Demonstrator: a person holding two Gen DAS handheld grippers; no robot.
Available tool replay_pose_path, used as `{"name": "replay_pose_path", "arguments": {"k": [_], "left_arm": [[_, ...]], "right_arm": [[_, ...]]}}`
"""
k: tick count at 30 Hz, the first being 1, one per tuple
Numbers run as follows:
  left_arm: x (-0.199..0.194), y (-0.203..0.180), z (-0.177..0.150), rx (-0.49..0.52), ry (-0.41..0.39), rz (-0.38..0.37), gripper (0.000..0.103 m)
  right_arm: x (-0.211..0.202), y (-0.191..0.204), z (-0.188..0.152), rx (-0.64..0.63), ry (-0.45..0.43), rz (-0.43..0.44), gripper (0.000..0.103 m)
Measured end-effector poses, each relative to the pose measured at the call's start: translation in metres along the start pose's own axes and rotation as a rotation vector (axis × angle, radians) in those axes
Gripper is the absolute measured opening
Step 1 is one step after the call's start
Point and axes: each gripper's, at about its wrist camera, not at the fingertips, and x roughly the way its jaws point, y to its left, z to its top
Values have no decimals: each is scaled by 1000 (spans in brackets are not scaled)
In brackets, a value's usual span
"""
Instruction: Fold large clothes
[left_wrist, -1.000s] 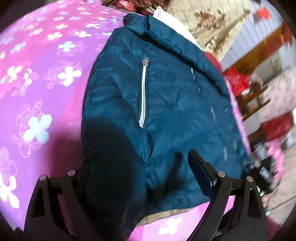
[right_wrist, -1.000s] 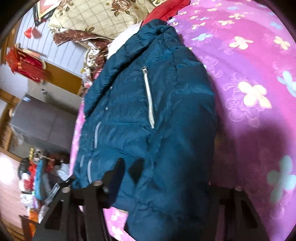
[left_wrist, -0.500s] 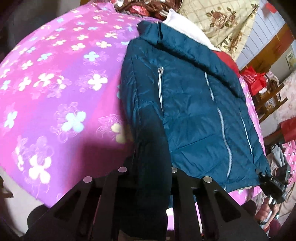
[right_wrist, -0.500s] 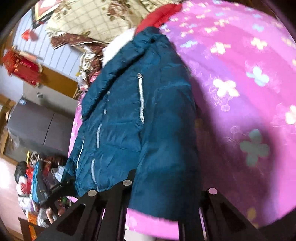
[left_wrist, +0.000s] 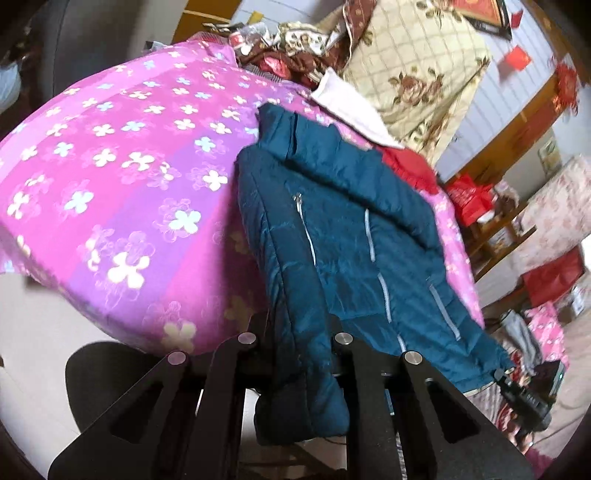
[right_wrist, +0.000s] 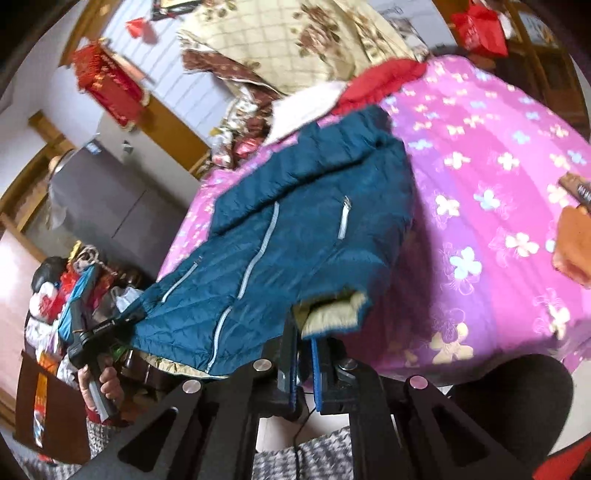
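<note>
Both grippers hold the bottom edge of the blue puffer jacket, ready for the first fold.

The left gripper (left_wrist: 301, 343) has its jaws pinching the jacket's bunched side – likely a sleeve – and the right gripper (right_wrist: 303, 354) has its jaws pinching the bottom corner, where the pale lining (right_wrist: 332, 308) shows. The blue puffer jacket (left_wrist: 343, 236) lies front-up on the pink flowered bed (left_wrist: 122, 177), collar far away, bottom end held up off the bed. Next, I think, both hands must carry that end toward the collar together – keeping it even.
</note>
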Motion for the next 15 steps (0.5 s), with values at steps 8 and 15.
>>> {"name": "replay_pose_path", "arguments": {"k": [8,15], "left_arm": [[-9,-21,1,46,-53,31,9],[8,-15,-6,73,-42,112,9]], "right_arm": [[-20,18,10,-87,-87,-81,4],[21,-41,14,32,-8,-175,50]]}}
